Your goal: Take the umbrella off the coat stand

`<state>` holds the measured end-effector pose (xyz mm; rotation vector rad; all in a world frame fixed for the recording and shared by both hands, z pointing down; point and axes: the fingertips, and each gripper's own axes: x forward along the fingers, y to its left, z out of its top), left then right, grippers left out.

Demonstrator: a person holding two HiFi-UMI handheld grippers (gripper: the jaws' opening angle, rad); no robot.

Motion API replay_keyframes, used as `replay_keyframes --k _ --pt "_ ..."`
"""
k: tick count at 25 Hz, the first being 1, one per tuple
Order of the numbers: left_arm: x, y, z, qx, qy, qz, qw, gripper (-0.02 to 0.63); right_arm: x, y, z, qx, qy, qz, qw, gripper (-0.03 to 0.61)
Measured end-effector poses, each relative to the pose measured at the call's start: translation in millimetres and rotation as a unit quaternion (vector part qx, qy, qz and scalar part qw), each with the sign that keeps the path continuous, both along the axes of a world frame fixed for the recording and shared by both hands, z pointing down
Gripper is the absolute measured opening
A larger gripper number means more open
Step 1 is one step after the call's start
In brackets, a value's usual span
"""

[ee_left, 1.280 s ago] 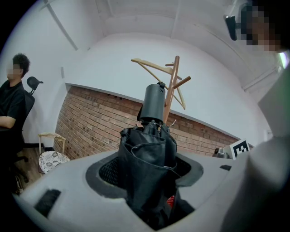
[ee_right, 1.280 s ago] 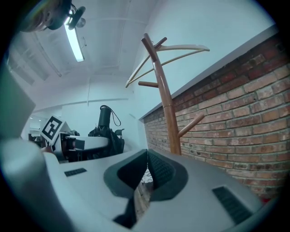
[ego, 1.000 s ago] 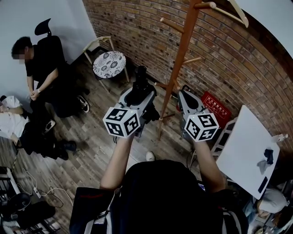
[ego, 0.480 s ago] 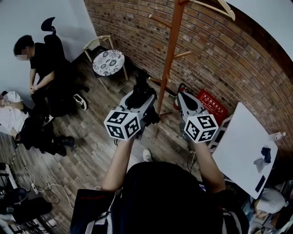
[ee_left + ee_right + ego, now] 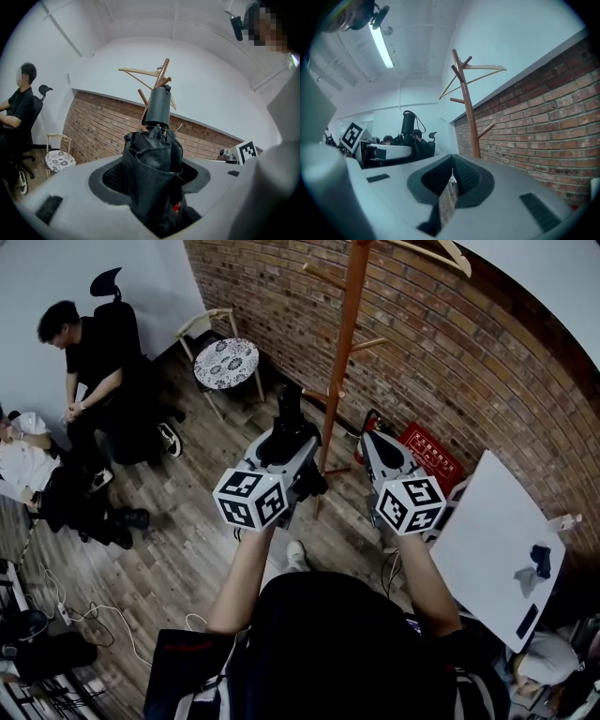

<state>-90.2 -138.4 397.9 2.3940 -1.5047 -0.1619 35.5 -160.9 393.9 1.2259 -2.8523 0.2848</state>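
Note:
A folded black umbrella (image 5: 152, 173) is clamped between the jaws of my left gripper (image 5: 153, 190), its black handle (image 5: 158, 105) sticking up past them. In the head view the umbrella (image 5: 288, 413) pokes out of the left gripper (image 5: 286, 448), held level and clear of the wooden coat stand (image 5: 342, 343) just beyond it. My right gripper (image 5: 373, 442) sits beside it, to the right of the stand's pole. Its jaws (image 5: 451, 161) meet at the tips with nothing between them. The stand (image 5: 468, 108) carries a wooden hanger (image 5: 480, 70) on top.
A brick wall (image 5: 487, 362) runs behind the stand. A red box (image 5: 427, 456) lies at its foot, and a white table (image 5: 492, 540) stands to the right. A round patterned chair (image 5: 225, 362) and a seated person (image 5: 94, 362) are at the left. Cables (image 5: 84, 615) lie on the wooden floor.
Both grippers and the view have drifted sideways together, so the coat stand has slid slightly left in the head view. The umbrella stays clamped in the left gripper.

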Motion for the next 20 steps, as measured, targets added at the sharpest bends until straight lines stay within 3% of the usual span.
replay_keyframes --k 20 --pt "22 58 0 0.005 0.0 -0.031 0.9995 0.279 14 50 2 0.006 0.0 -0.038 0.999 0.029"
